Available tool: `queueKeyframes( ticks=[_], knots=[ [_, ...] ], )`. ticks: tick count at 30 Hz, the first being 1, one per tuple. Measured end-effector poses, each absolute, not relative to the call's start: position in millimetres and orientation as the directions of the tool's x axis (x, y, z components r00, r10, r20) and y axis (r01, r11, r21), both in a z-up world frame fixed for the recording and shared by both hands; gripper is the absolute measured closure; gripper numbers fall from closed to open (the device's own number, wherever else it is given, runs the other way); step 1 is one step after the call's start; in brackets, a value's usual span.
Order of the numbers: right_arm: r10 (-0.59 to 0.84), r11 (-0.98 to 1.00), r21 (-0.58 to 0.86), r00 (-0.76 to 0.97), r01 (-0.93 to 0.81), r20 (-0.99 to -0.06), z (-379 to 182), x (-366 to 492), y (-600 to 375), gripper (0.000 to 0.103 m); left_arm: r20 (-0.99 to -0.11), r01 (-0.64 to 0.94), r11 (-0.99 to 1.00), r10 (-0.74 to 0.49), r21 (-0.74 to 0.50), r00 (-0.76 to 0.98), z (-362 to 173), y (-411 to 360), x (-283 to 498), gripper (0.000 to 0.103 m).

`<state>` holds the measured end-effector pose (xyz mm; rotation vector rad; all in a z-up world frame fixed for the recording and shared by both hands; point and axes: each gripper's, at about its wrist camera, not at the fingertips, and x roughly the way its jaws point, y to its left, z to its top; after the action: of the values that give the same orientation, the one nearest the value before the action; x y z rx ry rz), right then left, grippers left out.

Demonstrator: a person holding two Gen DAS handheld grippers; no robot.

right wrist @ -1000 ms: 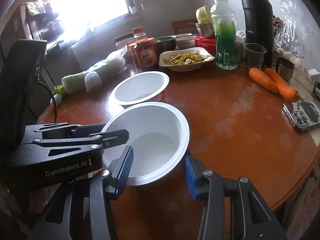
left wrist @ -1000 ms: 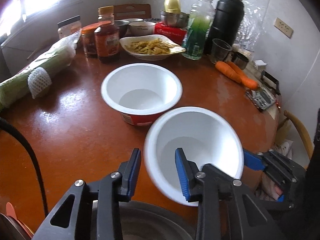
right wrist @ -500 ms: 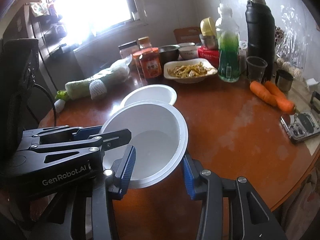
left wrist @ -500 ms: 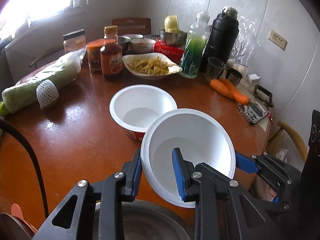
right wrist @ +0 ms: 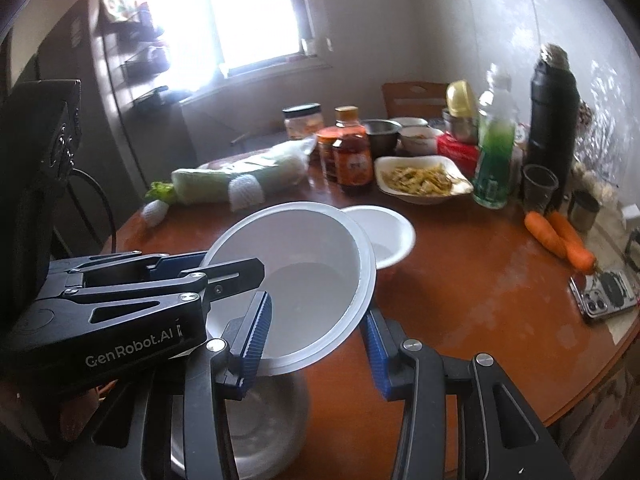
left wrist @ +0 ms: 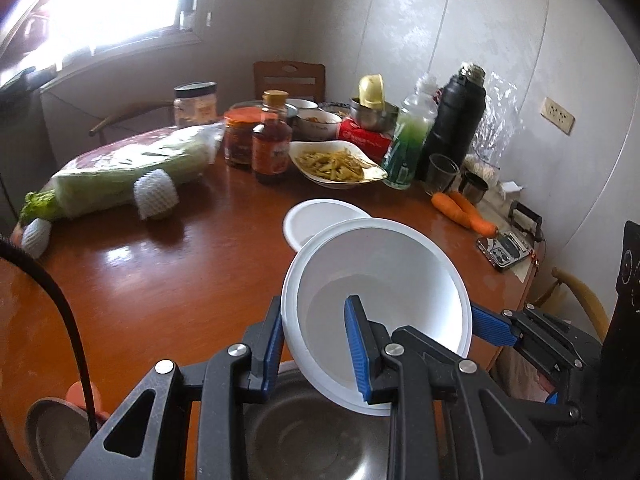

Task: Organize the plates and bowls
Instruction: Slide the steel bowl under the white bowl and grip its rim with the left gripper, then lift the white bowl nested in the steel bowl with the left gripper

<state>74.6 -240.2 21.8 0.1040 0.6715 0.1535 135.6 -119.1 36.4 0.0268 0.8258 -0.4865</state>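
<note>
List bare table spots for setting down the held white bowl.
Free: wide bare wood between cabbage, held white bowl and near edge; a second patch between resting white bowl and carrots, phone. Crowded: far edge, jars, bottles, food dish.

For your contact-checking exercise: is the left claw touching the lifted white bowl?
Touching. The left wrist view shows the left claw pinching the rim of the white bowl, one finger outside, one inside.

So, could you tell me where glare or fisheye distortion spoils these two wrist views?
Left wrist view: the window is blown out at upper left, and its glare streaks the table; walls bow toward the dark corners. Right wrist view: the window washes out the shelves beside it, and the held white bowl looks flat and hazy.
</note>
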Motion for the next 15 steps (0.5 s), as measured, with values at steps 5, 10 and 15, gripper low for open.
queueKeyframes(
  ticks=[5,10,15],
  knots=[
    [0.211,0.977,0.160,0.767,-0.142,-0.606,26.8,69.3,-222.1,0.056,-0.715,0.407,0.896,-0.403,-0.179,0.572,38.1,-97.8,128.9,0.073],
    [0.224,0.975,0.153,0.750,-0.164,-0.622,24.9,64.3,-207.3,0.056,-0.719,0.394,0.900,-0.397,-0.184,0.571,35.3,-83.9,118.8,0.073],
    [0.238,0.971,0.144,0.741,-0.190,-0.628,25.7,56.6,-197.9,0.056,-0.719,0.377,0.905,-0.395,-0.197,0.571,32.6,-72.0,109.5,0.073]
  ],
)
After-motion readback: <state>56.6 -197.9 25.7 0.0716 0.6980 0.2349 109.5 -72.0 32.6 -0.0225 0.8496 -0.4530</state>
